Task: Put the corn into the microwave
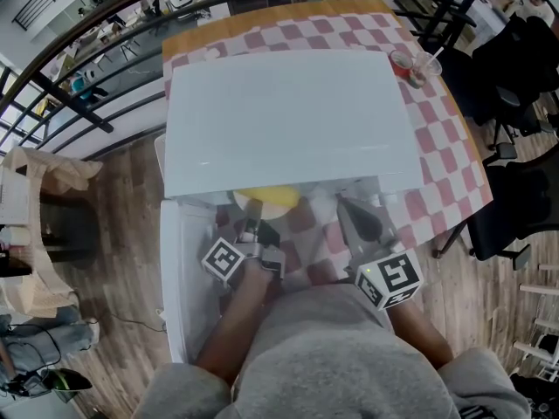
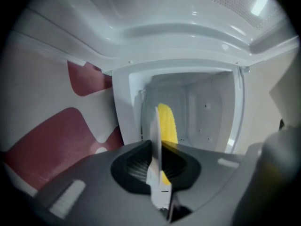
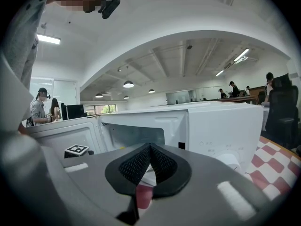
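Grey sleeves lead down to two grippers working level at the open front of the microwave (image 1: pixel 288 120).

- **Left gripper (image 1: pixel 251 221):** clamped tight on the thin rim of a white plate (image 2: pixel 155 140). It holds the rim, presumably so the load stays flat going in.
- **Corn (image 2: pixel 167 124):** lies on that plate at the cavity mouth. Yellow, ribbed, cylindrical.
- **Right gripper (image 1: pixel 360 221):** jaws together, holding nothing, parked aside.
- **Door (image 1: pixel 179 269):** swung fully left.
- **Surfaces:** cavity smooth glossy white, jaw pads black and finely ridged, and the tablecloth (image 1: pixel 437 147) checked red and white.
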Demonstrator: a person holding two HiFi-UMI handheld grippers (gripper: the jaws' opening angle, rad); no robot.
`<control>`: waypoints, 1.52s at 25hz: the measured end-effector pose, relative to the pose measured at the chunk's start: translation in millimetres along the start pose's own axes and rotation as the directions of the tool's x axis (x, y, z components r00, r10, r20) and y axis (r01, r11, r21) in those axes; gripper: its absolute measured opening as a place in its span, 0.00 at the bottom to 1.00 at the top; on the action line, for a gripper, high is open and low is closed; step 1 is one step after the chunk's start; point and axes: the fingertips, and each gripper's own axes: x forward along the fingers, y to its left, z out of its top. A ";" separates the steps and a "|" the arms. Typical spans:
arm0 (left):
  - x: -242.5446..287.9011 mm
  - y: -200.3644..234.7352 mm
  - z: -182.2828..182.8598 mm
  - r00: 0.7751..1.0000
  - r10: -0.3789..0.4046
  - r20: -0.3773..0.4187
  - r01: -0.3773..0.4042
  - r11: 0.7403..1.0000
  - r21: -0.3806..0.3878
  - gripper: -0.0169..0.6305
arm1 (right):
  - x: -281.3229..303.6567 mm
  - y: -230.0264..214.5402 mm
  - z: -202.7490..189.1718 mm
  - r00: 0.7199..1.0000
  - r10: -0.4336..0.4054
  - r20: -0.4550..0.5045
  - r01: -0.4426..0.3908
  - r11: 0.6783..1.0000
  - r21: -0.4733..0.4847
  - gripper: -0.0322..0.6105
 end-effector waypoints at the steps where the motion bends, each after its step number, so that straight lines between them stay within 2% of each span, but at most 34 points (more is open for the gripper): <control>1: 1.6 1.5 0.3 1.000 0.004 0.001 -0.004 1.000 0.001 0.07 | -0.6 -0.5 -0.2 1.000 -0.002 0.001 0.002 1.000 0.001 0.05; 8: 7.0 1.2 1.9 1.000 0.030 -0.002 -0.030 0.997 0.072 0.08 | -5.1 -2.8 -1.5 1.000 -0.010 0.004 0.010 1.000 0.006 0.05; 13: 7.3 -5.1 -0.3 0.998 0.040 -0.041 -0.030 0.975 0.219 0.13 | -4.6 -2.5 -2.5 1.000 -0.007 0.002 0.007 1.000 0.004 0.05; 16: 8.3 -19.3 -1.8 0.997 -0.019 -0.069 0.038 0.954 0.299 0.34 | -3.6 -1.1 -3.1 1.000 -0.002 -0.001 0.002 1.000 0.004 0.05; 19: 7.3 -28.1 -5.2 0.993 -0.061 -0.105 0.098 0.912 0.399 0.50 | -3.3 0.9 -5.2 1.000 0.005 -0.001 -0.005 1.000 0.000 0.05; 22: 4.4 -29.4 -13.4 0.989 -0.028 -0.149 0.105 0.837 0.537 0.62 | -3.3 2.4 -6.8 1.000 0.008 -0.005 -0.008 1.000 -0.001 0.05; 24: 1.8 -28.3 -18.6 0.986 0.032 -0.161 0.081 0.760 0.645 0.67 | -4.0 3.0 -8.4 1.000 0.008 -0.007 -0.008 1.000 0.001 0.05; 25: 0.0 -24.2 -19.5 0.985 0.078 -0.154 0.054 0.707 0.705 0.68 | -4.6 3.4 -9.1 1.000 0.009 -0.008 -0.009 1.000 0.002 0.05; 26: -2.1 -18.8 -19.6 0.981 0.132 -0.139 0.022 0.643 0.766 0.68 | -5.4 3.7 -9.8 1.000 0.010 -0.008 -0.010 1.000 0.002 0.05; 28: -7.0 -8.7 -18.1 0.970 0.229 -0.083 -0.039 0.484 0.874 0.68 | -8.0 4.5 -11.9 1.000 0.011 -0.008 -0.011 1.000 0.005 0.05; 29: -9.0 -6.2 -16.8 0.965 0.257 -0.050 -0.060 0.404 0.913 0.69 | -9.3 4.8 -13.0 1.000 0.011 -0.008 -0.011 1.000 0.007 0.05; 30: -10.3 -6.0 -15.7 0.963 0.270 -0.022 -0.072 0.335 0.939 0.71 | -10.4 5.0 -13.9 1.000 0.010 -0.009 -0.010 1.000 0.008 0.05; 31: -10.7 -7.3 -15.3 0.962 0.272 -0.005 -0.076 0.285 0.955 0.71 | -11.5 5.0 -14.4 1.000 0.009 -0.010 -0.009 1.000 0.009 0.05; 32: -10.3 -8.8 -15.7 0.962 0.271 0.004 -0.076 0.255 0.964 0.71 | -12.6 4.7 -14.8 1.000 0.007 -0.011 -0.007 1.000 0.010 0.05; 33: -9.3 -9.9 -16.6 0.963 0.271 0.005 -0.073 0.242 0.967 0.71 | -13.6 4.3 -15.4 1.000 0.005 -0.011 -0.005 1.000 0.011 0.05; 38: -1.7 -9.1 -18.4 0.960 0.278 -0.006 -0.071 0.268 0.961 0.71 | -16.7 2.2 -16.1 1.000 -0.007 -0.005 0.007 1.000 0.017 0.05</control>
